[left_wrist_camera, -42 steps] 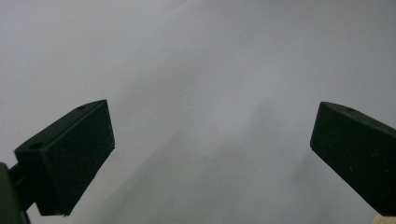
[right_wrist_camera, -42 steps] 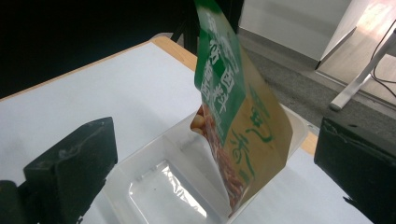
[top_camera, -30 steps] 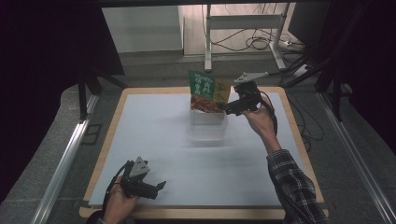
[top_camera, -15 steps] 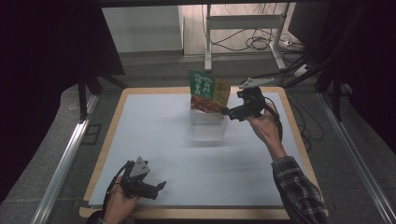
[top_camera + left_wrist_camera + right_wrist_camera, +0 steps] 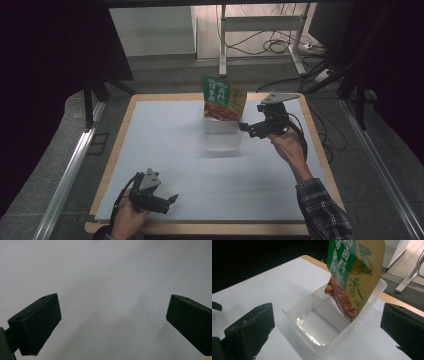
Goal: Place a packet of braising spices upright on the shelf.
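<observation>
A green and gold snack packet (image 5: 223, 97) (image 5: 352, 277) stands upright in a clear plastic container (image 5: 222, 137) (image 5: 322, 342) at the back middle of the white mat, leaning on the container's far wall. My right gripper (image 5: 248, 130) (image 5: 328, 325) hangs just right of the container, open and apart from it, with nothing between its jaws. Near the table's front left, my left gripper (image 5: 170, 204) (image 5: 113, 315) rests low over the bare mat, open and holding nothing.
The white mat (image 5: 165, 150) lies on a wood-edged table (image 5: 320, 150). Metal rails run along both sides of the table. A desk frame and cables (image 5: 280, 45) lie on the floor behind it.
My right gripper has drawn back from the packet, toward the near right. The packet stays standing in the container. The left gripper has not moved.
</observation>
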A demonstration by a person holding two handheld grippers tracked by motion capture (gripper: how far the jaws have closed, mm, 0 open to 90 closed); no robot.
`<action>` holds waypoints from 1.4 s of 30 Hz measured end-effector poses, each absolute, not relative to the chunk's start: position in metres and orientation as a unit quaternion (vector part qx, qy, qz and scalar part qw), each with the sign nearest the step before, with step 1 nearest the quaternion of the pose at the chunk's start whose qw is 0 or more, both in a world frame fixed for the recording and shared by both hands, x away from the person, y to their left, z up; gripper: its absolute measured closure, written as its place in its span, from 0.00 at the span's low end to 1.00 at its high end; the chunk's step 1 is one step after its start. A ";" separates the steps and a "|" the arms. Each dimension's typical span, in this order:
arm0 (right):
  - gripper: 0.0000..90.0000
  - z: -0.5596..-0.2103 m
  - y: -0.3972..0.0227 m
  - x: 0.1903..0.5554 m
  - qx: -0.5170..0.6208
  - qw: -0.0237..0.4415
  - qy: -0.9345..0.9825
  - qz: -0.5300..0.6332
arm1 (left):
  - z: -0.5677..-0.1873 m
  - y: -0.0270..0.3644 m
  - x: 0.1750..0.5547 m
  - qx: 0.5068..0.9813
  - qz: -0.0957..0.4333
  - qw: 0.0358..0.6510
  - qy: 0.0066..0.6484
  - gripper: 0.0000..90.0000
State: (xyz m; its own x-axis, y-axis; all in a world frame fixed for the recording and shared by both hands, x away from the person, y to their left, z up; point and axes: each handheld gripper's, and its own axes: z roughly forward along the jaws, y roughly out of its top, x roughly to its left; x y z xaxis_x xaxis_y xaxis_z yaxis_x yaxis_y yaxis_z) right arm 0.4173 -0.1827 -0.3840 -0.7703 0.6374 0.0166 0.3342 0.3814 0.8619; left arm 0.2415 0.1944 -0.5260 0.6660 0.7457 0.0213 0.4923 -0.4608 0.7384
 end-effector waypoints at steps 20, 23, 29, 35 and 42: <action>0.00 -0.412 -0.204 0.385 0.309 0.168 0.810 0.470 | -0.526 0.196 0.241 0.836 0.176 0.362 0.372 0.00; 0.00 -0.413 -0.207 0.381 0.310 0.172 0.811 0.465 | -0.526 0.196 0.241 0.837 0.176 0.362 0.372 0.00; 0.00 -0.415 -0.215 0.369 0.316 0.180 0.807 0.465 | -0.525 0.198 0.241 0.834 0.177 0.364 0.374 0.00; 0.00 -0.421 -0.219 0.360 0.318 0.190 0.815 0.445 | -0.525 0.198 0.241 0.833 0.178 0.366 0.374 0.00; 0.00 -0.422 -0.222 0.349 0.316 0.201 0.819 0.435 | -0.524 0.200 0.241 0.827 0.178 0.373 0.383 0.00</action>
